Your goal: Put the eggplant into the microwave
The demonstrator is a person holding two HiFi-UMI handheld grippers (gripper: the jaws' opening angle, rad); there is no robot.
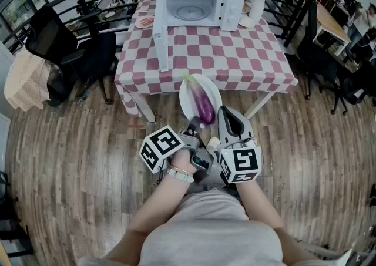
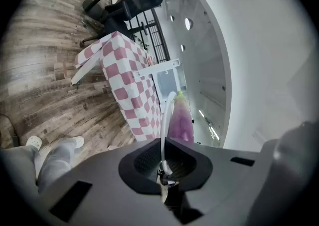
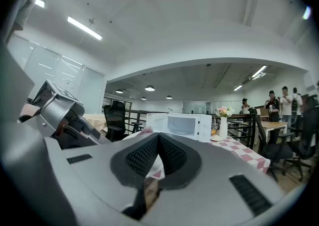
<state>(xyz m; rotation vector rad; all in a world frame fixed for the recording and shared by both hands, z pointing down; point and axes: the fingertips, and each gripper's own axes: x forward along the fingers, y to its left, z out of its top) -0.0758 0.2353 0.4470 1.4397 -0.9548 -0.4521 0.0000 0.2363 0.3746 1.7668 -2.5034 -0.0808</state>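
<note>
A purple eggplant [image 1: 204,105] lies on a white plate [image 1: 189,96] held in the air at the near edge of the checkered table [image 1: 235,59]. My left gripper [image 1: 192,124] is shut on the plate's near rim. In the left gripper view the rim [image 2: 163,125] runs edge-on between the jaws of the left gripper [image 2: 164,159], with the eggplant [image 2: 180,120] beyond it. My right gripper [image 1: 226,113] hovers just right of the plate, shut with nothing in it; its jaws [image 3: 158,142] meet. The white microwave [image 1: 200,6] stands at the table's far end with its door [image 1: 160,39] swung open.
A white vase with flowers [image 1: 258,0] stands right of the microwave, and a small plate of food [image 1: 144,22] left of it. A black office chair [image 1: 70,47] is left of the table, more chairs and a railing [image 1: 305,18] right. People stand far right [image 3: 279,103].
</note>
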